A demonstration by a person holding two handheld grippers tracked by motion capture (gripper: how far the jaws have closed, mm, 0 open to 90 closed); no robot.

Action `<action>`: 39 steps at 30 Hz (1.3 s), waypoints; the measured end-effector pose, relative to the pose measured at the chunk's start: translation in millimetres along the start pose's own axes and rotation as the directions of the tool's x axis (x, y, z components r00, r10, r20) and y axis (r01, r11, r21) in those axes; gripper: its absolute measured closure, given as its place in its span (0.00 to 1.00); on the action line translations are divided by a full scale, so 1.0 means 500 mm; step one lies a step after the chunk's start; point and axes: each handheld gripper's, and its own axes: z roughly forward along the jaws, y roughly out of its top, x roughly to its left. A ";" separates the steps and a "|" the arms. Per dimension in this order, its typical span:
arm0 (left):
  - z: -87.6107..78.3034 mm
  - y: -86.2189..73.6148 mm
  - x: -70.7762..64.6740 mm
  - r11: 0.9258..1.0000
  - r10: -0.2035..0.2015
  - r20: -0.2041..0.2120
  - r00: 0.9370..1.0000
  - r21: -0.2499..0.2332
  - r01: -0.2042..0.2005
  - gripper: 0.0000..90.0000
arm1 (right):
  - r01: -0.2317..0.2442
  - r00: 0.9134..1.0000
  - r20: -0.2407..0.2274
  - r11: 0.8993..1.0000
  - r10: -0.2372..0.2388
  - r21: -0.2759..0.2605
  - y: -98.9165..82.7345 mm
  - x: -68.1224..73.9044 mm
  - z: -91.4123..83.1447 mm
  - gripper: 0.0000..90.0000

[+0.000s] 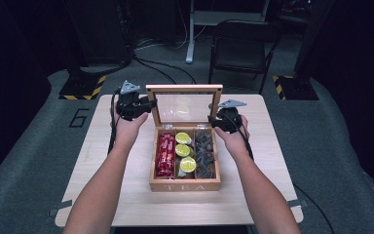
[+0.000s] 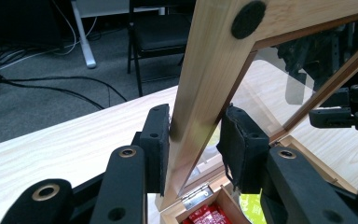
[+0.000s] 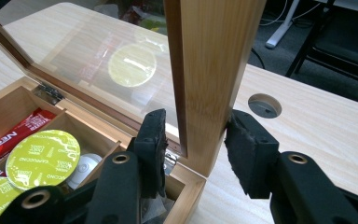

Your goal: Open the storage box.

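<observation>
I have the tea box [image 1: 185, 185] mid-table, its lid [image 1: 183, 89] standing upright. My left gripper [image 2: 193, 144] and right gripper [image 3: 196, 144] each clamp 1 side rail. The wood frame is stiff and light, the pane fragile, so I grip only the rails.

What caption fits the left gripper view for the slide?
Left claw clamps the left side rail of the tea box's upright glass lid, red sachets visible below.
</observation>
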 end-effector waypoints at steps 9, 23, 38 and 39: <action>0.003 0.003 0.003 1.000 -0.012 0.001 1.000 0.007 0.012 0.70 | -0.008 1.000 -0.002 1.000 0.008 0.022 -0.007 -0.004 0.011 0.66; 0.005 0.004 0.007 1.000 -0.015 0.009 1.000 0.009 0.015 0.70 | -0.025 1.000 0.001 0.999 0.025 0.047 -0.015 -0.007 0.020 0.69; 0.005 0.006 0.007 1.000 -0.012 0.010 1.000 0.014 0.012 0.70 | -0.033 0.999 -0.002 0.997 0.033 0.065 -0.017 -0.008 0.022 0.71; 0.005 0.006 0.007 1.000 -0.014 0.010 1.000 0.013 0.013 0.70 | -0.029 1.000 0.003 0.998 0.029 0.063 -0.016 -0.007 0.022 0.71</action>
